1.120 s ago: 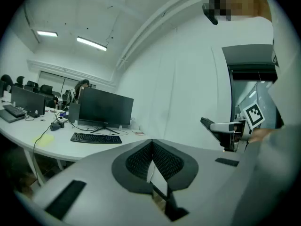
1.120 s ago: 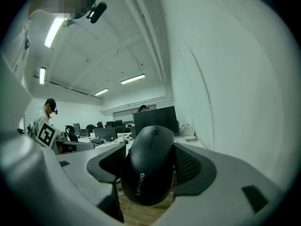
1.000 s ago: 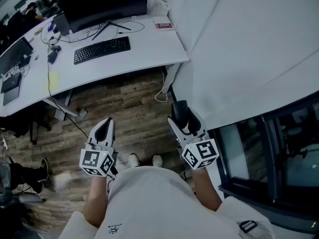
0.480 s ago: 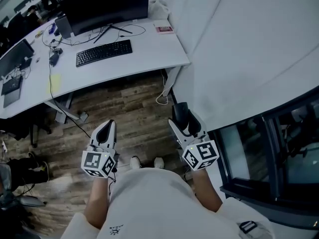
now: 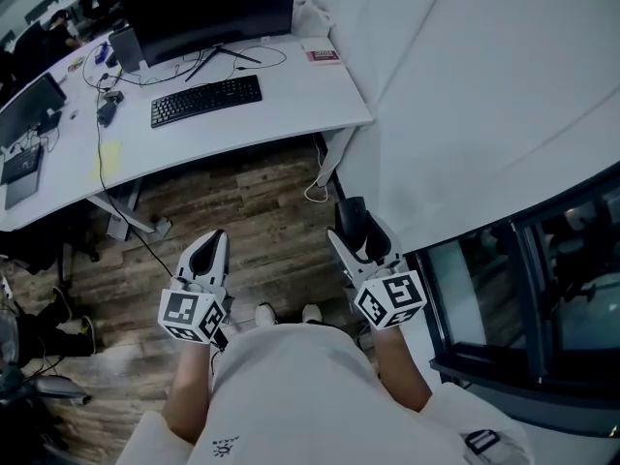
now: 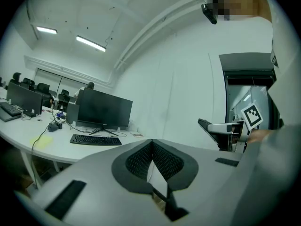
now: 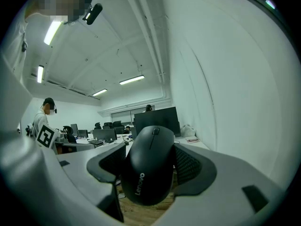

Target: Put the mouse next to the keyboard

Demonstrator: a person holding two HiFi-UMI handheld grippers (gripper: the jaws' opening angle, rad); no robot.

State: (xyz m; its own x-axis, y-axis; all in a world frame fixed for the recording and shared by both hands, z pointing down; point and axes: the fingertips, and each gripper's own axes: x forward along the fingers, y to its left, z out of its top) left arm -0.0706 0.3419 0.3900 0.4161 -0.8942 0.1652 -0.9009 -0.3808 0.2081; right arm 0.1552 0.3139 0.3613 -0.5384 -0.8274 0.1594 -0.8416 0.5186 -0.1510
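"Lenovo" on the mouse (image 7: 149, 171)

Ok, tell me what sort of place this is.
Most likely an open-plan office: a long white desk carries a black keyboard and a monitor, more monitors stand on desks beyond, and strip lights run along the ceiling.
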